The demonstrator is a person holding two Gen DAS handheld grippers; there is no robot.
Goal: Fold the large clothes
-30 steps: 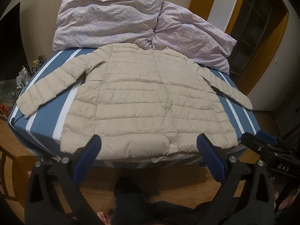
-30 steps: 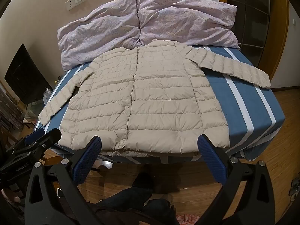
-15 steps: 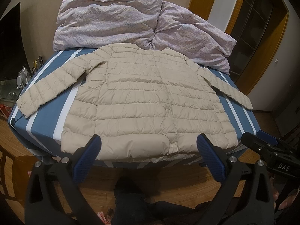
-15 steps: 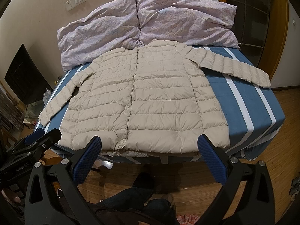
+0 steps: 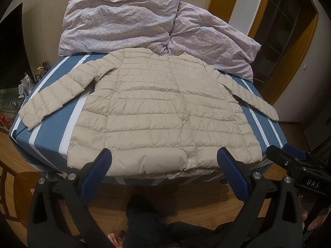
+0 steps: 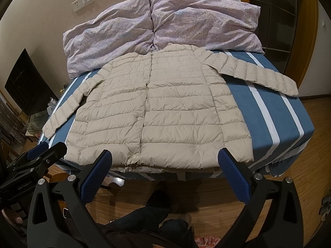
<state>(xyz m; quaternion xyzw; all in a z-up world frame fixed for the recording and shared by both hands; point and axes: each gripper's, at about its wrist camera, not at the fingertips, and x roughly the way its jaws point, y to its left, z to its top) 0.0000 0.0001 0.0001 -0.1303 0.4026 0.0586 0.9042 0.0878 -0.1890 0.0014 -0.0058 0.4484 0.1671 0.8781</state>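
Since nothing is folded yet, blue-and-white striped bed sheet serves as flat work surface ahead of both finger pairs. Crumpled lilac floral duvet pushed far beyond fingers, probably to clear room. Beige quilted puffer jacket lies front-up, snapped shut, sleeves spread; hem just past fingertips, at the bed's near edge. Left gripper spread wide, empty, short of hem. Right gripper likewise gaping, grasping nothing. No containers visible; clutter left of bed too small to identify.
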